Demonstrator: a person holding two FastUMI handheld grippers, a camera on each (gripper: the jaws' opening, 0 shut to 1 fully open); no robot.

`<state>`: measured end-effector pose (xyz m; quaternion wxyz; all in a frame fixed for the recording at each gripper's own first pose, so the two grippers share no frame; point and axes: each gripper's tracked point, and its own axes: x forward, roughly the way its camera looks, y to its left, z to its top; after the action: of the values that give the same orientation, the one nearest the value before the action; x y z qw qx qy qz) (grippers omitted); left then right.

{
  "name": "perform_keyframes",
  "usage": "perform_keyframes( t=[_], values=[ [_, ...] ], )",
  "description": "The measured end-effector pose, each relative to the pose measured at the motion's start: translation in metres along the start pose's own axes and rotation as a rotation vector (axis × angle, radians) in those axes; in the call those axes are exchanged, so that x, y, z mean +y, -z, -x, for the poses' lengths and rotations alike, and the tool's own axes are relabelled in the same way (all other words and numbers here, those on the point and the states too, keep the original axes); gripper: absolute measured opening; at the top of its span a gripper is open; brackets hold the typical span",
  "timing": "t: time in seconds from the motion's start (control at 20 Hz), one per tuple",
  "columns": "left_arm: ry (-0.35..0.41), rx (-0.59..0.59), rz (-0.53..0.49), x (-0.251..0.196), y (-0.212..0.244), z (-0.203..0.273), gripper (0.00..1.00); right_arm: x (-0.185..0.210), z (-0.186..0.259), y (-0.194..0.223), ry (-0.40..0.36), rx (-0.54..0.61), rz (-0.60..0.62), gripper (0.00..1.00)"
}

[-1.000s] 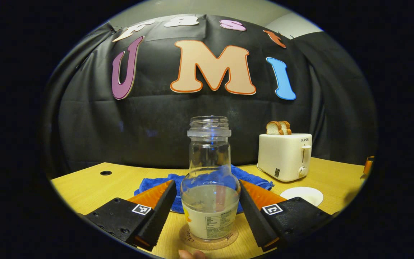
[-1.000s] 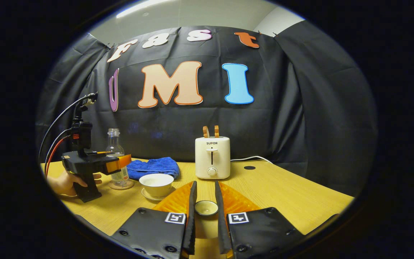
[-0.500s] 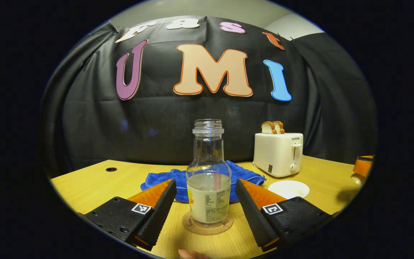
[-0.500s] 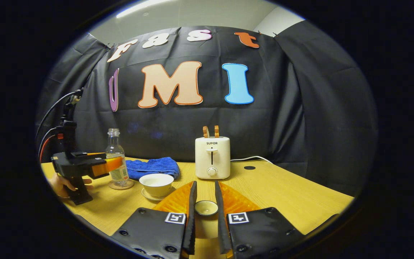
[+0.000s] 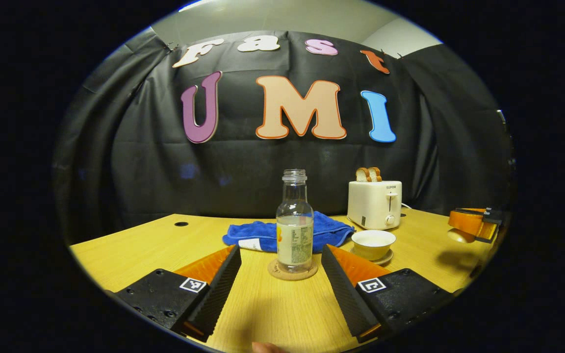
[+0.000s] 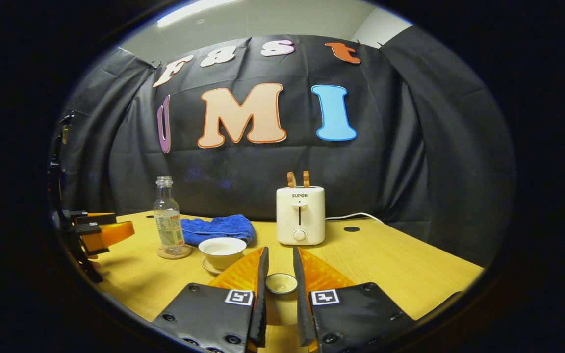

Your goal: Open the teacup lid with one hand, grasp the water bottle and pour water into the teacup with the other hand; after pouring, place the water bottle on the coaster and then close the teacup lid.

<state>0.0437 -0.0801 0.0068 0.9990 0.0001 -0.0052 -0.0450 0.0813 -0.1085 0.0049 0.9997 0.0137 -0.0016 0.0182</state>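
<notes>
Left tool (image 5: 280, 274) gapes released, near the water bottle (image 5: 295, 228) on its coaster (image 5: 293, 270); right tool (image 6: 279, 289) is clenched on the teacup lid (image 6: 281, 283).

— Where do we have room on the bench (image 5: 130, 252)?

— In front of our left tool (image 5: 281, 274) bare wood runs up to the water bottle (image 5: 295, 230) on its coaster (image 5: 293, 271).

— And beyond that?

— The blue towel (image 5: 282, 235) lies just behind the bottle, the open teacup (image 6: 222, 250) stands near it, and the toaster (image 6: 300, 214) blocks the back. To the toaster's right we see open wood.
</notes>
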Motion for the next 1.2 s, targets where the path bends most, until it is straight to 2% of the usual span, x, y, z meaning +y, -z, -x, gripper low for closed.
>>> perform_keyframes(
  t=[0.15, 0.55, 0.85, 1.2],
  values=[
    [0.007, -0.002, 0.001, 0.000, -0.001, 0.016, 0.95, 0.006, -0.020, -0.004, -0.017, -0.011, -0.031, 0.29],
    [0.022, 0.003, 0.002, 0.000, -0.001, 0.020, 0.96, 0.058, -0.083, -0.016, -0.078, 0.011, 0.041, 0.29],
    [0.040, 0.004, 0.002, -0.002, -0.001, 0.022, 0.95, 0.098, -0.121, 0.003, -0.117, 0.056, 0.094, 0.29],
    [0.037, 0.005, 0.002, -0.001, -0.001, 0.022, 0.96, 0.108, -0.143, 0.026, -0.120, 0.114, 0.075, 0.29]
  ],
)
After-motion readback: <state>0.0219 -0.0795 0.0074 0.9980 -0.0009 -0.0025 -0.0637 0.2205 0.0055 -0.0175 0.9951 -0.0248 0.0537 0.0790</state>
